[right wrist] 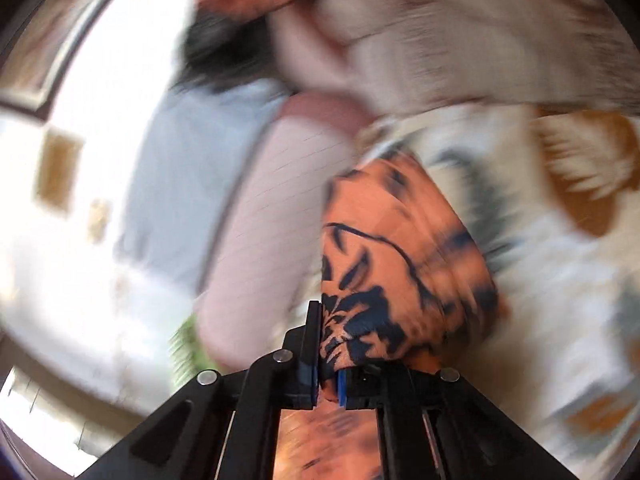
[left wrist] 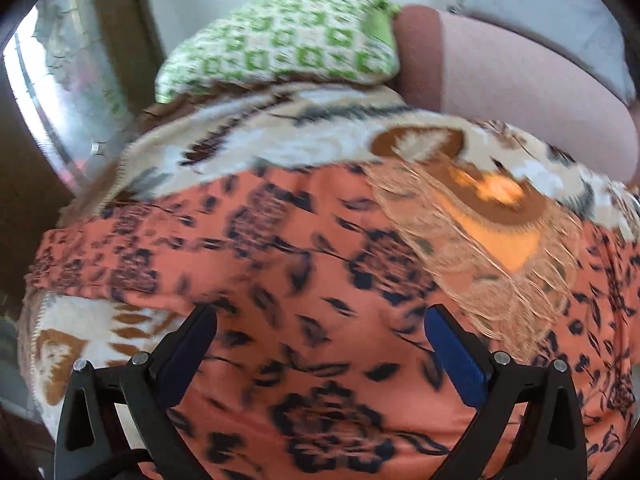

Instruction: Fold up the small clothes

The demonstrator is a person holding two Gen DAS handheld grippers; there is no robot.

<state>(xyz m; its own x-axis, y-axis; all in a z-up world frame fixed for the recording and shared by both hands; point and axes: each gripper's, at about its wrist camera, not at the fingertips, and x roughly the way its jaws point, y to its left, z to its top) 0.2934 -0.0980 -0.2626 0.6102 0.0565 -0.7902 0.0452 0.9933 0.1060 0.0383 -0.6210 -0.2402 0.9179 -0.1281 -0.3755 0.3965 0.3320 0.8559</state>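
Note:
An orange garment with dark blue flowers [left wrist: 280, 264] lies spread on a patterned cream and brown blanket [left wrist: 304, 136]. A sheer lace part [left wrist: 492, 248] of it lies at the right. My left gripper [left wrist: 320, 332] is open just above the garment, holding nothing. In the right wrist view my right gripper [right wrist: 329, 360] is shut on a bunched fold of the orange garment [right wrist: 400, 264], lifted off the blanket [right wrist: 560, 240]. The view is blurred by motion.
A green and white checked pillow [left wrist: 288, 44] lies at the far end of the blanket. A pink bolster [left wrist: 520, 92] lies at the right, also in the right wrist view [right wrist: 272, 216]. A window and wall [left wrist: 68, 92] are at the left.

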